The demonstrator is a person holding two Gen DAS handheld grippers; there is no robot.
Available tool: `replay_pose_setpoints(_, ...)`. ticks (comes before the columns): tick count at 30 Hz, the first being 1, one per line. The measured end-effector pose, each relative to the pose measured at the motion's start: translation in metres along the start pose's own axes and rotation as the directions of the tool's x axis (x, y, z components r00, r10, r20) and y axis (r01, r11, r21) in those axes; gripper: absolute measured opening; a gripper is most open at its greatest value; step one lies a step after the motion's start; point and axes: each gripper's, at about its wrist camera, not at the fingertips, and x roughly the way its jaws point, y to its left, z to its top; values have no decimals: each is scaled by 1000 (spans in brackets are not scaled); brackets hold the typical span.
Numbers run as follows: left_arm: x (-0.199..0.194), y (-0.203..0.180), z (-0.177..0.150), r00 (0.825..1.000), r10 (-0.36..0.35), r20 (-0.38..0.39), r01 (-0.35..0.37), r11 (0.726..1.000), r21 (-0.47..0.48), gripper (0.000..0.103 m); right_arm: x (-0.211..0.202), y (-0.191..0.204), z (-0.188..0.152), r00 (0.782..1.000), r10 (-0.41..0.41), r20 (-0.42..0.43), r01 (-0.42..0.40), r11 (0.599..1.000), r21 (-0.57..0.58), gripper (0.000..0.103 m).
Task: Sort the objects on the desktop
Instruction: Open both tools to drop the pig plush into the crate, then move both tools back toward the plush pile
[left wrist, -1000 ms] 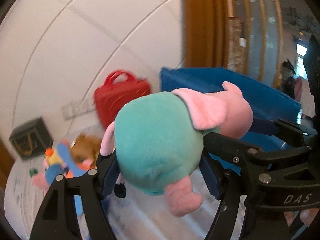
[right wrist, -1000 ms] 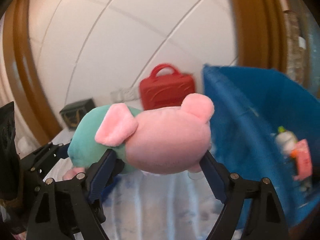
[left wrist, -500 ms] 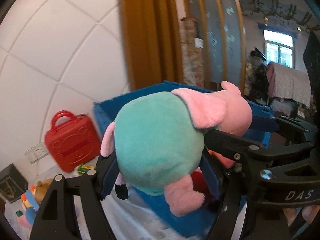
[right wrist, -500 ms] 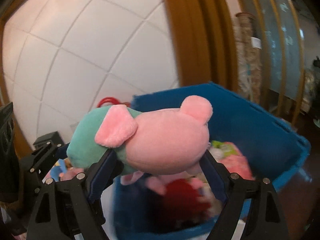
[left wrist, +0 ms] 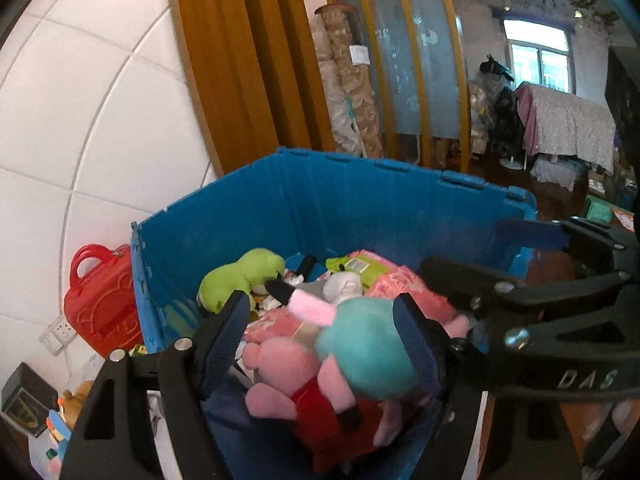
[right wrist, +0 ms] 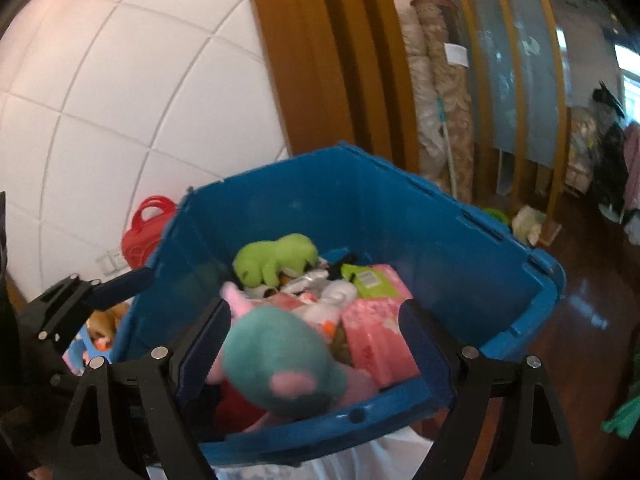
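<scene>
Both my left tongs (left wrist: 320,344) and right tongs (right wrist: 316,344) gape apart over the blue bin (right wrist: 400,220); the teal-and-pink plush (right wrist: 276,364) lies inside.

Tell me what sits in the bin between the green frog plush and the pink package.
In the right wrist view, between the green frog plush and the pink package lie silvery wrappers and a white toy.

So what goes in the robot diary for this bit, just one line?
left gripper: open | right gripper: open | teal-and-pink plush: released, in blue bin atop other toys | step: drop done
</scene>
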Motion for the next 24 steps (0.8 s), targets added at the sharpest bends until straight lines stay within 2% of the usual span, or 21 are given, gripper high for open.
replay_pose_setpoints(5, 0, 6, -3, 1000, 0, -18, 0, 1000, -13, 74, 5, -4, -4, 1000, -1, -15, 1, 1000, 25, 102)
replay_pose_setpoints(9, -8, 15, -10, 1000, -10, -17, 10, 999, -37, 74, 5, -4, -7, 1000, 4, -21, -4, 999, 42, 103)
replay_pose_setpoints(12, -16, 24, -14, 1000, -14, -11, 13, 999, -52, 79, 3, 0, -9, 1000, 13, -25, -12, 999, 44, 103)
replay_pose_setpoints(19, -38, 47, -28, 1000, 9, 2, -9, 995, -98, 80, -3, 12, -15, 999, -5, -42, 6, 999, 38, 103)
replay_pose_setpoints(24, -54, 73, -47, 999, 39, -2, -38, 984, -174, 80, -13, 27, -21, 999, -13, -42, 14, 1000, 9, 103)
